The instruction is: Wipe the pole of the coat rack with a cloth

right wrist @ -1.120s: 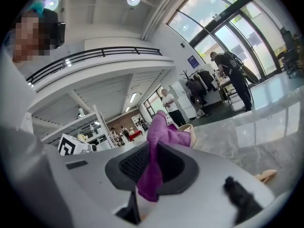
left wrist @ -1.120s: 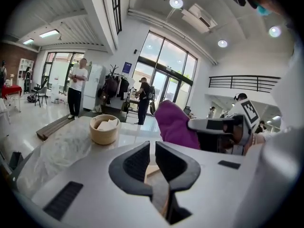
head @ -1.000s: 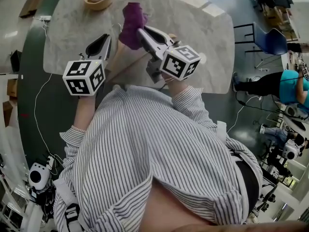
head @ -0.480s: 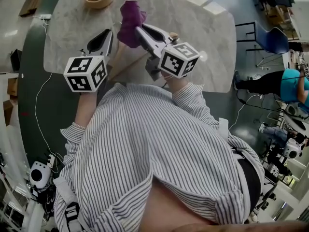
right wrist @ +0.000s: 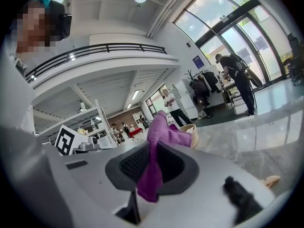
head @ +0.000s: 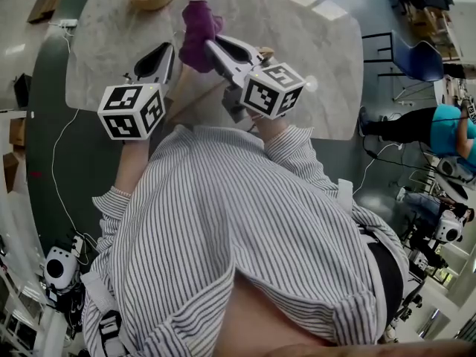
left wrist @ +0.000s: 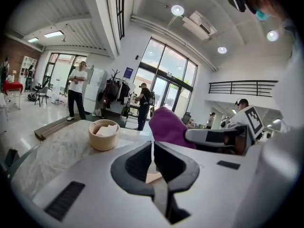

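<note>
tan bowl [left wrist: 102, 141] holds pale folded pieces [left wrist: 107, 129]

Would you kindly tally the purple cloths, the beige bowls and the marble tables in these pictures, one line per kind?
purple cloth: 1
beige bowl: 1
marble table: 1
Total: 3

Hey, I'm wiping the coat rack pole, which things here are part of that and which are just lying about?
For the job: purple cloth in the right claw, wooden coat rack pole.
Just lying about: tan bowl, marble table, blue chair.
</note>
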Demonstrator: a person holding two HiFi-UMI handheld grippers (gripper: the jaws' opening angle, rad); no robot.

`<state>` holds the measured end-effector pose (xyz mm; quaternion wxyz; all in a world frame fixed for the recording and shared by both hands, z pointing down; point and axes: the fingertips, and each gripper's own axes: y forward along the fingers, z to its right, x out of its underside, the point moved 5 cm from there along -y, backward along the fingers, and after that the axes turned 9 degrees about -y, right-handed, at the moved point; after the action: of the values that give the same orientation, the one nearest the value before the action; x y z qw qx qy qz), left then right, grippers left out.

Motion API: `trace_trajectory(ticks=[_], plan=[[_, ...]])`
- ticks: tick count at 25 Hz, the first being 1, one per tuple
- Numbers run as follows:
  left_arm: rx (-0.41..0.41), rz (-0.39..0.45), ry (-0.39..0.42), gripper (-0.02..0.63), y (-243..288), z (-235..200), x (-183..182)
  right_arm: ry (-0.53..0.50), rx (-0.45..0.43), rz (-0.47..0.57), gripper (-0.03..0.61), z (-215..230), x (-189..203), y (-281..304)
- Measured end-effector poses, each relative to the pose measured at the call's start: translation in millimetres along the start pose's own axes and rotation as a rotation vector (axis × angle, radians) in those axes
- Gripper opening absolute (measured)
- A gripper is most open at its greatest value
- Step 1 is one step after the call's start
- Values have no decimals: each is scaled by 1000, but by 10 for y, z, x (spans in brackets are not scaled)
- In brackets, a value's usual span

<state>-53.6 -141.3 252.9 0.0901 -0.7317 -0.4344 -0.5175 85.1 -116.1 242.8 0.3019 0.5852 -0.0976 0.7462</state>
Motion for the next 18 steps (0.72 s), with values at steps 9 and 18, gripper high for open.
trace_trajectory(ticks=[9,18], plan=[[-6,-8,-8,25,-14,-17,31,-32,14,-7,55,-34,-28,-3],[14,-25,-39,25,23,50,73,-14,-2,-34,55,-44,93,-46]])
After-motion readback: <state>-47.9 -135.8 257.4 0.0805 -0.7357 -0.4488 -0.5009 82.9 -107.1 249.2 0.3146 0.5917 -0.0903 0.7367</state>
